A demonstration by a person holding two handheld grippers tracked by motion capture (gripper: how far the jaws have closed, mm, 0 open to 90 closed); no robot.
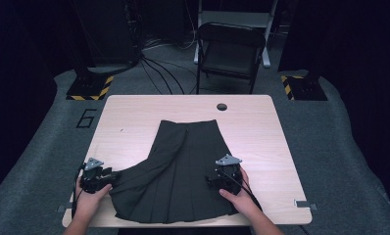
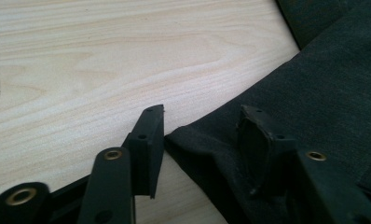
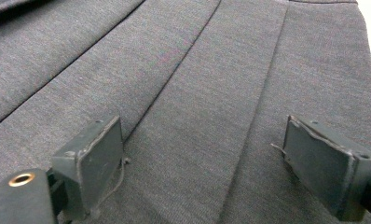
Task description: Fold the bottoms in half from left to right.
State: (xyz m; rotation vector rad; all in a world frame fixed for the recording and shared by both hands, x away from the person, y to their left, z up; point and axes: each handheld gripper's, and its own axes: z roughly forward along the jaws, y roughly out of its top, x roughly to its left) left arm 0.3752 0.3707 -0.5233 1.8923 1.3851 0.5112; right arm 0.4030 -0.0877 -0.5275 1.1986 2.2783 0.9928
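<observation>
**Dark pleated skirt on a wooden table, a hand-held gripper at each lower corner**

In the high view a dark grey pleated skirt (image 1: 183, 171) is seen spread flat on a light wooden table (image 1: 134, 117), lying in the lower centre of the frame with its narrow waistband toward the top and its wide hem toward the bottom edge. The left side of the hem is drawn out into a point toward the lower left.

The left gripper (image 1: 99, 177) is held by a hand (image 1: 87, 200) at the lower left of the high view, right at that pointed corner of cloth. In the left gripper view its jaws are seen spread partway, with the corner of the skirt (image 2: 211, 144) lying between them; the pads are not pressed on the cloth.

The right gripper (image 1: 226, 175) is held by the other hand (image 1: 239, 198) at the lower right of the skirt. In the right gripper view its jaws are seen spread wide above the pleats (image 3: 197, 93), with nothing pinched
</observation>
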